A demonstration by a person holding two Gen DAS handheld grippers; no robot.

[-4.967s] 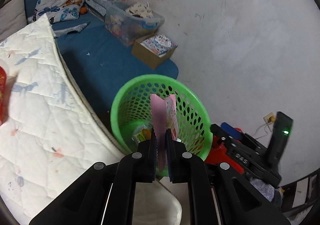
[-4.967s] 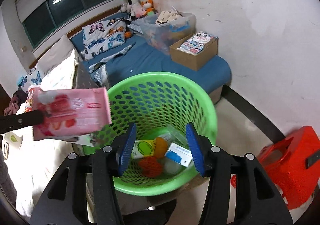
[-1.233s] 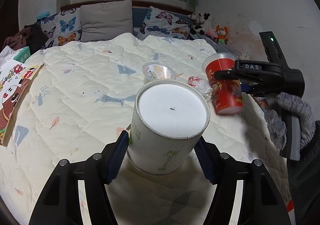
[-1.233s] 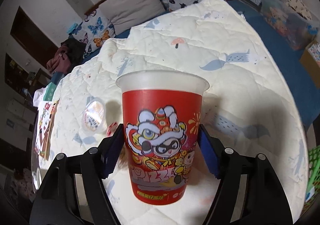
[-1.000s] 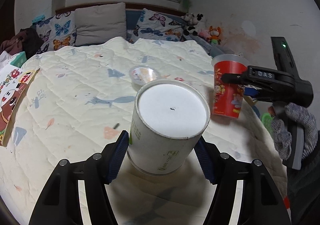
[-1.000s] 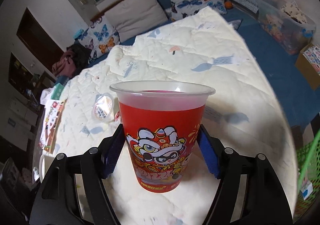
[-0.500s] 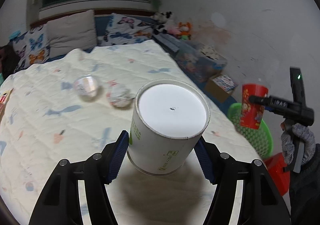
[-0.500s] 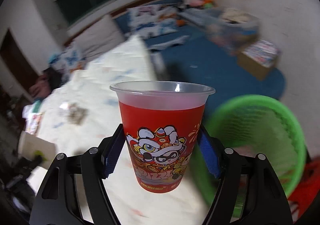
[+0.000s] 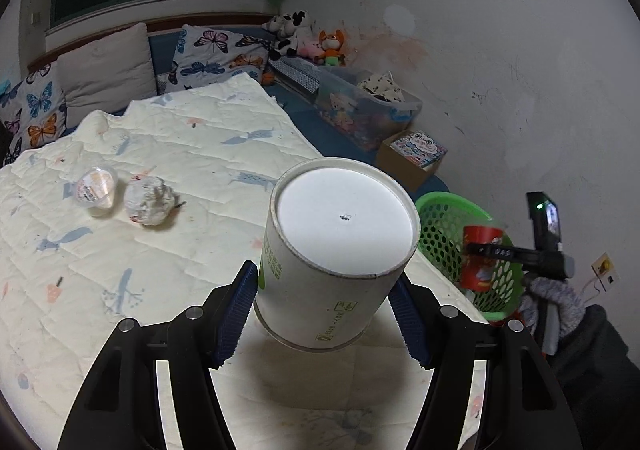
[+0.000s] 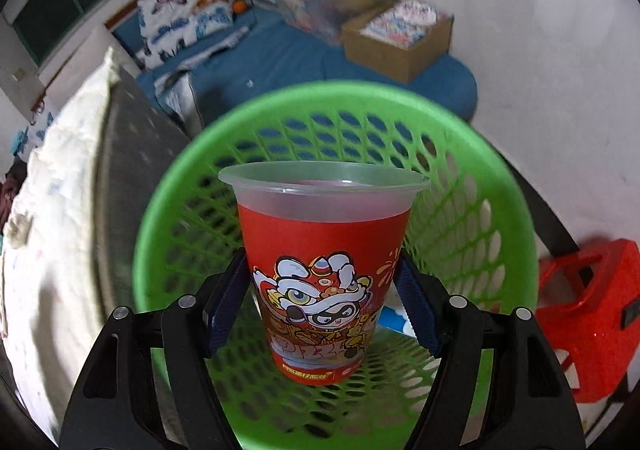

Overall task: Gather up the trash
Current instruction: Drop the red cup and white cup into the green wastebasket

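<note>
My left gripper (image 9: 324, 312) is shut on a white paper tub (image 9: 336, 250), held upside down above the bed's near edge. My right gripper (image 10: 326, 304) is shut on a red plastic cup (image 10: 324, 274) with a cartoon lion print, upright over the mouth of the green mesh basket (image 10: 460, 154). In the left wrist view the red cup (image 9: 478, 264) and the right gripper (image 9: 516, 252) hang over the green basket (image 9: 444, 210) at the right. A small clear cup (image 9: 96, 190) and a crumpled wrapper (image 9: 150, 200) lie on the quilt.
The cream quilt (image 9: 120, 250) covers the bed, with pillows (image 9: 104, 70) at its head. A clear storage bin (image 9: 368, 106) and a cardboard box (image 9: 416, 156) sit on the blue mat by the wall. A red plastic stool (image 10: 584, 310) stands right of the basket.
Both grippers lifted their cups off the quilt and swung right. The red cup has moved from beside the basket to over its mouth. The tub has moved toward the bed's edge.
</note>
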